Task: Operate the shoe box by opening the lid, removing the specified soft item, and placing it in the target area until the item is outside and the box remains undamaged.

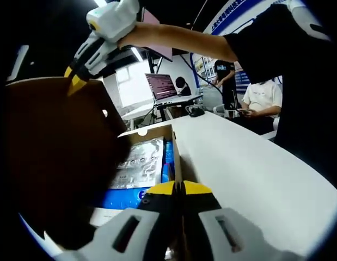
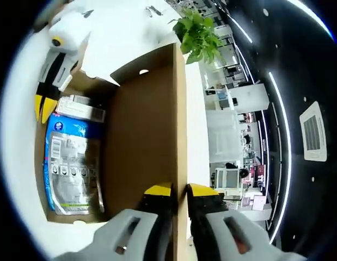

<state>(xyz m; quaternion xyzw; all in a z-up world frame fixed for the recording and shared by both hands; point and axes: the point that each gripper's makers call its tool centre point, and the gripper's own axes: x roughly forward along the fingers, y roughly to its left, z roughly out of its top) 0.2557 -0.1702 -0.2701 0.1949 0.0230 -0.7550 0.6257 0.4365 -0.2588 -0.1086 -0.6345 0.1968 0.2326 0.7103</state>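
No text I can read for certain: blue-and-silver packet [image 2: 71,163] in my box [image 2: 146,136] carries print too small; blue wall banner [image 1: 233,13] has white characters, blurred; laptop screen [image 1: 160,86] lines illegible

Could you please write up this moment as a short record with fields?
box: cardboard shoe box on white table, open
lid: lid raised, its edge between the right hand-held gripper jaws
right hand-held gripper: shut on lid edge
left hand-held gripper: shut on the box's side wall
contents: blue and silver packet lying inside
background: potted plant, laptop, seated person
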